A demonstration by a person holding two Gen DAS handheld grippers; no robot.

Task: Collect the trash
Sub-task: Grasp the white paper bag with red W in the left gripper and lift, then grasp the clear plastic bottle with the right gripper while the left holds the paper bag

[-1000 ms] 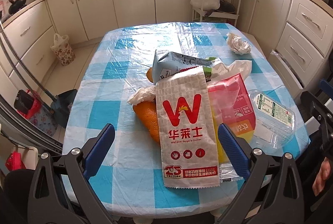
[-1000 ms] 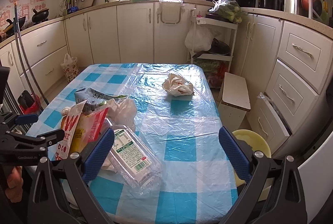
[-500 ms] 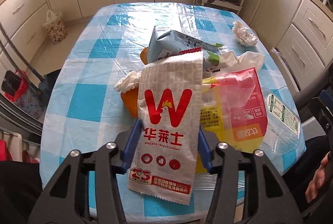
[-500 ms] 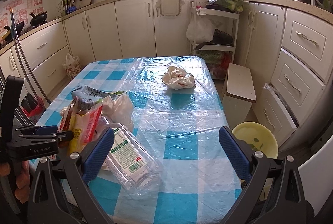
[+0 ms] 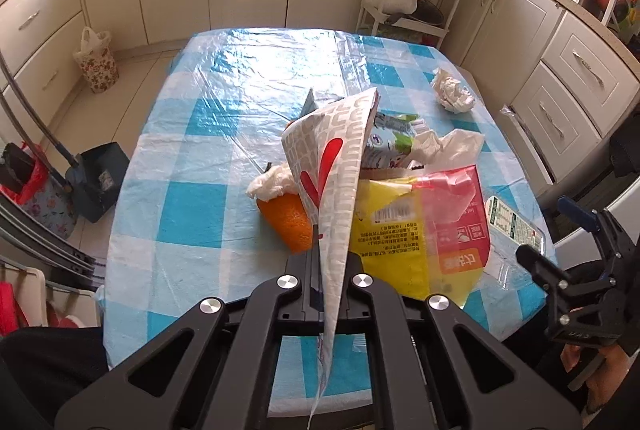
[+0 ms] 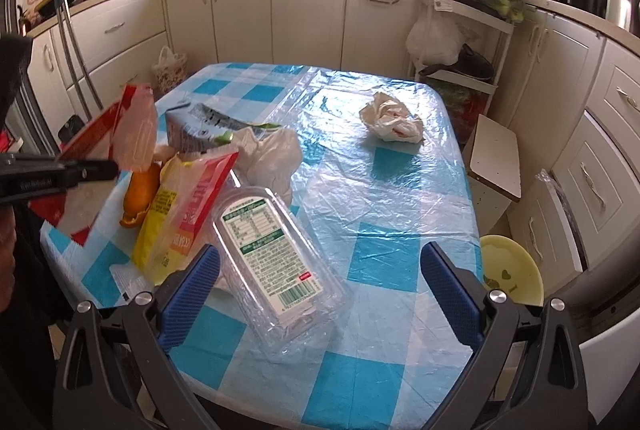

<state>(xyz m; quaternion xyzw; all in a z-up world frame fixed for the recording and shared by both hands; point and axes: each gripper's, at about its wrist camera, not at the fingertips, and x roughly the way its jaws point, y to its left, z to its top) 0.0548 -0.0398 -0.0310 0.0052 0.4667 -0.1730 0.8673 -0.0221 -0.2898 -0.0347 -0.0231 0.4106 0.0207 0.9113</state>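
Note:
My left gripper is shut on a white and red paper food bag, folded and lifted above the table; the bag also shows in the right wrist view. Under it lie orange peel, a yellow and red snack wrapper, a milk carton and a white plastic bag. My right gripper is open over a clear plastic tray with a green label. A crumpled wrapper lies far right.
The table has a blue checked cloth under clear plastic. A yellow bowl and a white stool stand on the floor right of it. A dustpan and a floral bag stand left. Cabinets surround the room.
My left gripper closed on the paper food bag and lifted it, so it now stands folded on edge. My right gripper moved closer to the clear tray and stayed open.

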